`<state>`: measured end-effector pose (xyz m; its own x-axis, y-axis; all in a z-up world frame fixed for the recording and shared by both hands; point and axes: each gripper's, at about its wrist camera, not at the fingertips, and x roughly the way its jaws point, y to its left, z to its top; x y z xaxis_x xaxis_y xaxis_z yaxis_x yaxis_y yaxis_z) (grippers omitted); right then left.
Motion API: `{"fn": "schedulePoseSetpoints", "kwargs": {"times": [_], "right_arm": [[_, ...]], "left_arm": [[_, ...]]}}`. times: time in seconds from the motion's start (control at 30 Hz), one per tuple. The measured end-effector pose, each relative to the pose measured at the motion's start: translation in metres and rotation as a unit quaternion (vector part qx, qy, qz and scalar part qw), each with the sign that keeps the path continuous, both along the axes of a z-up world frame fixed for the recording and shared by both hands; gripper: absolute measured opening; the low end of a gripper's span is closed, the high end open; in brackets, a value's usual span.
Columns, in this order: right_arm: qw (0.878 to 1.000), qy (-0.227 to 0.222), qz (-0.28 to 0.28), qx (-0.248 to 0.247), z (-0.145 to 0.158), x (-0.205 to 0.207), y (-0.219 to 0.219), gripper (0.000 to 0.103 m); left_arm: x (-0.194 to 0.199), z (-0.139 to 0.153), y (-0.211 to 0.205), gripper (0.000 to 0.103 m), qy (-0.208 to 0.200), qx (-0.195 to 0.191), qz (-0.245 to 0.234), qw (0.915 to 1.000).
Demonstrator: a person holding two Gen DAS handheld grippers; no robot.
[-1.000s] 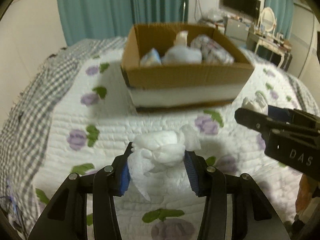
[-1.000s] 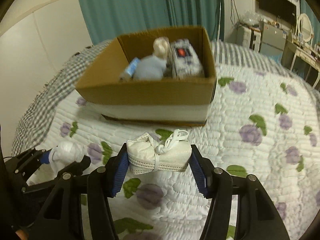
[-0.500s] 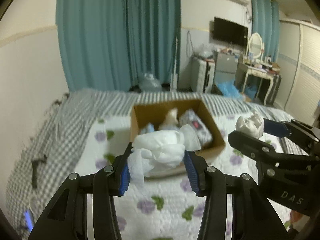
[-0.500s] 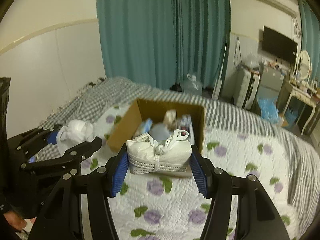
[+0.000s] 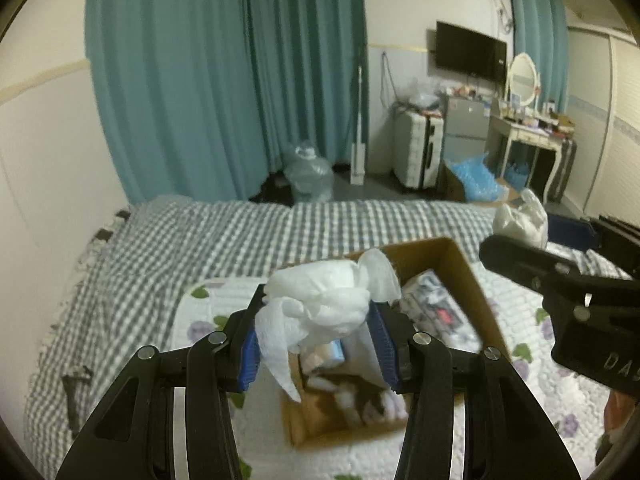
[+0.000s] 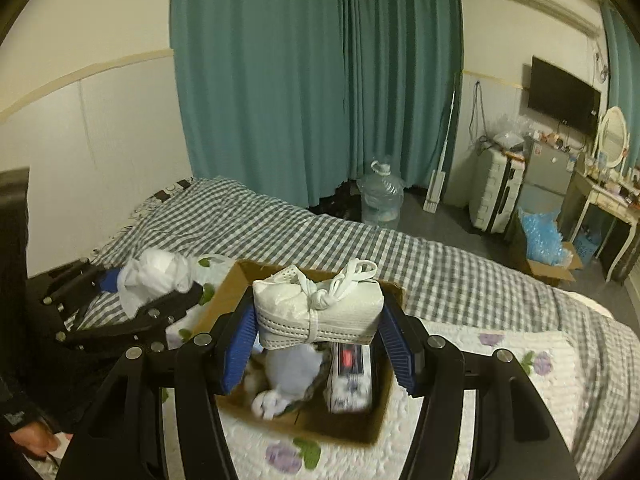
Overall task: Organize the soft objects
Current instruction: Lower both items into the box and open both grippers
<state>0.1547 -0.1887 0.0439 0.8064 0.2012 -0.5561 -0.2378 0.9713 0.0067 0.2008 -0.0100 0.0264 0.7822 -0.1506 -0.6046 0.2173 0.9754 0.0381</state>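
Observation:
My left gripper (image 5: 318,340) is shut on a crumpled white cloth wad (image 5: 324,304) and holds it above the open cardboard box (image 5: 472,292). My right gripper (image 6: 318,340) is shut on a white tied bundle (image 6: 320,308) over the same box (image 6: 304,420). The box holds a pale blue soft item (image 6: 292,368), a patterned pack (image 6: 352,376) and white socks (image 6: 268,400). The left gripper also shows at the left of the right wrist view (image 6: 140,292); the right gripper shows at the right of the left wrist view (image 5: 560,280).
The box stands on a white quilt with purple flowers (image 6: 500,380) over a grey checked bedspread (image 6: 280,232). Beyond the bed are teal curtains (image 6: 312,80), a water jug (image 6: 380,200), a suitcase (image 6: 496,192) and a dressing table (image 6: 608,200).
Both grippers have risen from near the quilt and moved forward over the box, and now look down into it. Each has kept its hold.

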Motion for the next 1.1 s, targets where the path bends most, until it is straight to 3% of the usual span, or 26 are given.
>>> {"fn": "schedulePoseSetpoints", "kwargs": {"times": [0.2, 0.4, 0.43, 0.47, 0.5, 0.63, 0.77, 0.87, 1.03, 1.1], "right_arm": [[0.999, 0.052, 0.004, 0.013, -0.042, 0.076, 0.001, 0.058], [0.997, 0.082, -0.003, 0.008, -0.081, 0.114, 0.002, 0.059], [0.996, 0.084, -0.005, 0.01, -0.083, 0.118, 0.0, 0.065], [0.996, 0.083, -0.009, 0.015, -0.085, 0.121, -0.004, 0.08], [0.997, 0.08, -0.014, 0.019, -0.086, 0.121, -0.006, 0.086], [0.997, 0.069, -0.027, 0.029, -0.076, 0.112, -0.018, 0.087], [0.998, 0.048, -0.037, 0.023, -0.047, 0.092, -0.025, 0.087], [0.999, 0.021, -0.045, 0.022, -0.01, 0.065, -0.03, 0.087], [0.997, -0.047, -0.054, 0.02, 0.068, -0.003, -0.039, 0.09], [0.996, -0.072, -0.058, 0.015, 0.095, -0.033, -0.041, 0.092]], "left_arm": [[0.046, -0.041, -0.008, 0.046, 0.035, 0.01, -0.003, 0.9993], [0.064, -0.066, -0.021, 0.05, 0.056, -0.002, -0.028, 0.998], [0.065, -0.067, -0.024, 0.053, 0.055, -0.002, -0.032, 0.998], [0.064, -0.07, -0.027, 0.066, 0.056, 0.005, -0.034, 0.9978], [0.065, -0.071, -0.031, 0.071, 0.057, 0.011, -0.033, 0.9978], [0.06, -0.069, -0.034, 0.072, 0.054, 0.023, -0.023, 0.998], [0.048, -0.046, -0.033, 0.072, 0.046, 0.017, -0.021, 0.9986], [0.028, -0.008, -0.031, 0.072, 0.011, 0.018, -0.018, 0.9996], [-0.032, 0.076, -0.019, 0.073, -0.073, 0.001, -0.008, 0.9973], [-0.071, 0.113, -0.015, 0.087, -0.128, 0.007, 0.003, 0.9918]]}}
